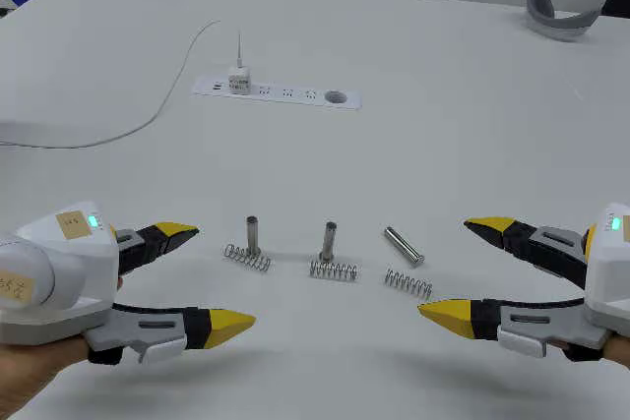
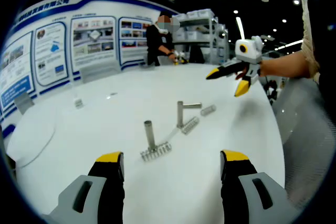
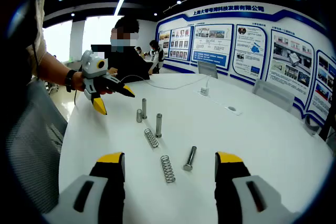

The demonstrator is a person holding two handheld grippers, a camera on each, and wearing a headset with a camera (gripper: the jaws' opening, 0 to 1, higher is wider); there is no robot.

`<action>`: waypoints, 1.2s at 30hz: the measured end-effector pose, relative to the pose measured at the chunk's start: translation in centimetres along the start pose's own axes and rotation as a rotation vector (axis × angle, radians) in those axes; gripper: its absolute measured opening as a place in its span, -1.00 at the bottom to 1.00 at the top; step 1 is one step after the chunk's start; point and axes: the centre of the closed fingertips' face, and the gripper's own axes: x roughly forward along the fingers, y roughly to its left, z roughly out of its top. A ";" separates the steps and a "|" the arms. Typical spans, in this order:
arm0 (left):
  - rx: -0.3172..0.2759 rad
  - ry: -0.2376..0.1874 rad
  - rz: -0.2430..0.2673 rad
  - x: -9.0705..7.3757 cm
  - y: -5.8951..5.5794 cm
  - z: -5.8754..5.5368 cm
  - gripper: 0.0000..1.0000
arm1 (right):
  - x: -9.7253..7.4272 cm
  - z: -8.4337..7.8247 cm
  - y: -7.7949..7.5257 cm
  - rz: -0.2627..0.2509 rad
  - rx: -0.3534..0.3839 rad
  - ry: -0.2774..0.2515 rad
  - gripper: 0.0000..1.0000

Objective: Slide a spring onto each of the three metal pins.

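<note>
Springs (image 1: 333,270) lie loose beside the metal pins (image 1: 328,240) on the white table (image 1: 472,145).
Three springs lie flat, one before each pin; two pins stand upright, and the right pin (image 1: 403,246) lies on its side. The left gripper (image 1: 225,274) and right gripper (image 1: 443,268) hover either side, jaws spread, empty. A power strip (image 1: 276,93) lies beyond. Writing on the left gripper's tan sticker (image 1: 71,224) and the wall boards (image 3: 252,40) is too small to read.
</note>
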 end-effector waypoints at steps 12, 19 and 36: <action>-0.008 -0.002 -0.006 0.2 -0.3 0.0 0.51 | 0.0 0.0 -0.3 -0.010 0.025 0.010 0.36; -0.010 -0.004 -0.004 0.2 -0.3 0.0 0.50 | 0.0 0.0 -0.4 -0.018 0.031 0.022 0.31; -0.006 -0.011 -0.003 0.2 -0.3 0.1 0.49 | 0.1 0.1 -0.8 -0.034 0.039 0.047 0.21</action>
